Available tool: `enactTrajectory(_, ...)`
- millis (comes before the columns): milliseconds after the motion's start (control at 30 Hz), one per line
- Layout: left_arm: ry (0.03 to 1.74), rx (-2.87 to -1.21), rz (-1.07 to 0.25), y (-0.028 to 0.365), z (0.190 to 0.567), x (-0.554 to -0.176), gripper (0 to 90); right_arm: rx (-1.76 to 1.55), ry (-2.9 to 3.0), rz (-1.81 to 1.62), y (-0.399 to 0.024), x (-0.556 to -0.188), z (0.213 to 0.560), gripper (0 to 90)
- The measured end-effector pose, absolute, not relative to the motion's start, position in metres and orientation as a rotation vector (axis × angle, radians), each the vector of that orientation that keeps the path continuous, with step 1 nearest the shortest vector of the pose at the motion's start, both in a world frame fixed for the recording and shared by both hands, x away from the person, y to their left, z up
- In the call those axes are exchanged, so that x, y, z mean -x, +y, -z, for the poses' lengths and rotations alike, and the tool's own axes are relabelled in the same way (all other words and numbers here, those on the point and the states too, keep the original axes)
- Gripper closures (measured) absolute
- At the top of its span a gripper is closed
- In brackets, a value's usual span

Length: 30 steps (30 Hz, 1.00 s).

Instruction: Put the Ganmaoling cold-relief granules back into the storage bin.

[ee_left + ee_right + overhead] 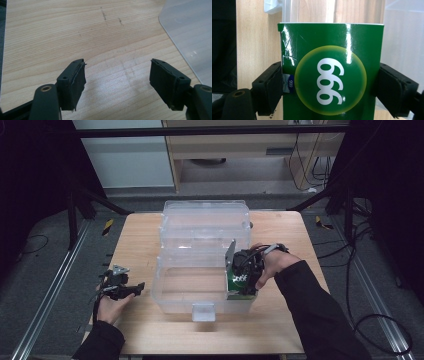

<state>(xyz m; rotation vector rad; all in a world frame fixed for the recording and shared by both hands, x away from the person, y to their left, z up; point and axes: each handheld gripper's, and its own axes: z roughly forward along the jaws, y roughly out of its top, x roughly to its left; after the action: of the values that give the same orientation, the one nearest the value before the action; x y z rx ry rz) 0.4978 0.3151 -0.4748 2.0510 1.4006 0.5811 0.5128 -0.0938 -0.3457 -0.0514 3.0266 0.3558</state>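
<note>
Green box (332, 72) clamped between the jaws of the right gripper (243, 279), pads pressed to its two side faces, printed "999" disc turned toward the camera that rides on that gripper

Held at the right end of the clear bin (172, 292), just inside the near right corner, above the bin's floor rather than resting on it, as far as can be judged from the high view. Box's long axis running along the gripper's own line of sight, top edge away from the hand, bin wall and wood grain showing past it. Hinged lid (205, 222) thrown back behind the bin, leaving the opening clear

Left gripper (117, 80) idle and wide open over bare table (50, 30), nothing between its pads, a corner of the bin's clear plastic just off to its right. Seen from above, well apart from the bin's left wall, near the table's left edge

Likely step in hand: setting the box down into the bin. Floor directly below the box, so a short straight lowering should do, with the near wall close enough to snag a corner if tilted. Right hand alone placed for it; left far too distant to help
</note>
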Motion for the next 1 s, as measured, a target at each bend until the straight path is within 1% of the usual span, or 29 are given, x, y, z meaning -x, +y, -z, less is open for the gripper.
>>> enactTrajectory(1000, 1.401, -2.067, -0.578, 0.314, 0.476, -0.498, 27.5, -0.047, 3.036, -0.400, -0.092, -0.516, 0.381, 15.8)
